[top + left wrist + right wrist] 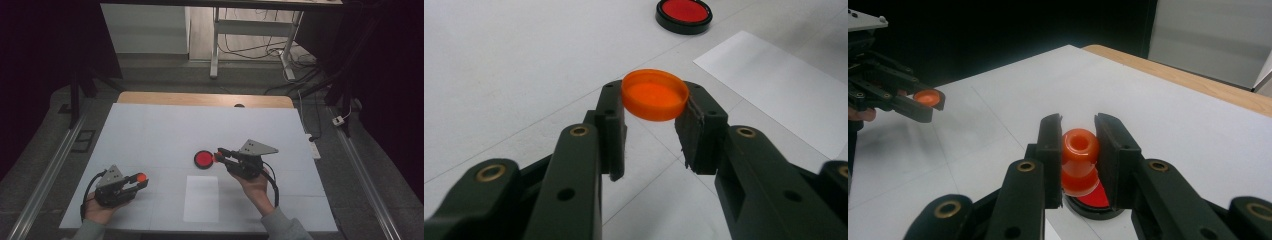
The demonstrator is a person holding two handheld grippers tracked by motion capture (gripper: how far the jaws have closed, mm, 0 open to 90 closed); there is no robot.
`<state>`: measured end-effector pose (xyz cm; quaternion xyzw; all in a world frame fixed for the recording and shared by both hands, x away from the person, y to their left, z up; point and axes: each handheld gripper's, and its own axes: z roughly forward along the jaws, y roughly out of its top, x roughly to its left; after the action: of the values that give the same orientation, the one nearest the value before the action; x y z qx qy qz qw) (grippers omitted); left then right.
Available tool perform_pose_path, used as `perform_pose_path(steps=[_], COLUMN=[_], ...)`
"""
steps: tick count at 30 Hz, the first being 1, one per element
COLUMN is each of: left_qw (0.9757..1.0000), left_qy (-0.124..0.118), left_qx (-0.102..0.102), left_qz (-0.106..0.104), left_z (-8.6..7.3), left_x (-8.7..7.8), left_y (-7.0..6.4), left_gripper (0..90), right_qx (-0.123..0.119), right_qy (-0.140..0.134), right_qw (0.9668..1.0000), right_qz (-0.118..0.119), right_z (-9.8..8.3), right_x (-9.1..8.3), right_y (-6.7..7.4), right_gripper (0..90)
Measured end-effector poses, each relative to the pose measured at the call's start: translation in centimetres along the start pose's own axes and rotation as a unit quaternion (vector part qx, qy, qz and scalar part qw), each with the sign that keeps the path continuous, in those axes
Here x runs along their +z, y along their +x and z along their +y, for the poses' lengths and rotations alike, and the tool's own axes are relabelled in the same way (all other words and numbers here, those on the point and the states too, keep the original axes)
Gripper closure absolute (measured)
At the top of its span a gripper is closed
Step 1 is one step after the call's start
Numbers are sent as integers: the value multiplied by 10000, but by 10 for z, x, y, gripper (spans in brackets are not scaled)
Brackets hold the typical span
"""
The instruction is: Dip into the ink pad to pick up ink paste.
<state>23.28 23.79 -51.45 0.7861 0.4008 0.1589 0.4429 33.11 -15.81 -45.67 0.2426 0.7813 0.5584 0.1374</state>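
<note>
Landmark: the round black-rimmed dish with a red centre [203, 159], sitting flat on the white table [150, 130]; every place below is told from it.

My left tongs [141, 178]: clamped on a shallow orange plastic cap [655, 95], one pad on each side of its rim. They are well away from the dish, on my near left side. I hold the cap level with its hollow side up, clear of the tabletop, so I judge it stays out of the way until it is needed.

My right tongs [218, 155]: closed around a small orange plastic bottle with a rounded open neck [1080, 162], gripped at the narrow part so it cannot slip. The bottle stands just beside the dish, its base right at the dish's rim as the right gripper view shows it; I cannot tell whether it touches.

Why the split: one piece per hand keeps the mouth of the bottle facing up and free, and I judge the cap is meant to go back on it.

White paper sheet [201, 198]: flat on the table, near the dish on my side, between my two hands, bare.

Next call: bring the cap over the neck, keeping it level.
</note>
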Motion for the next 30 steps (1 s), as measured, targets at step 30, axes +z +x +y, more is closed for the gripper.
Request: perform_pose_path(steps=[30], left_qw=[10000], left_qy=[33], left_qx=[-20], left_qz=[-69], left_z=[0], left_x=[4], left_y=[1], left_gripper=[653], right_qx=[-70], right_qy=[208], right_qw=[9997], right_qz=[-92], right_z=[2], right_x=[22], right_y=[-12], right_gripper=[725])
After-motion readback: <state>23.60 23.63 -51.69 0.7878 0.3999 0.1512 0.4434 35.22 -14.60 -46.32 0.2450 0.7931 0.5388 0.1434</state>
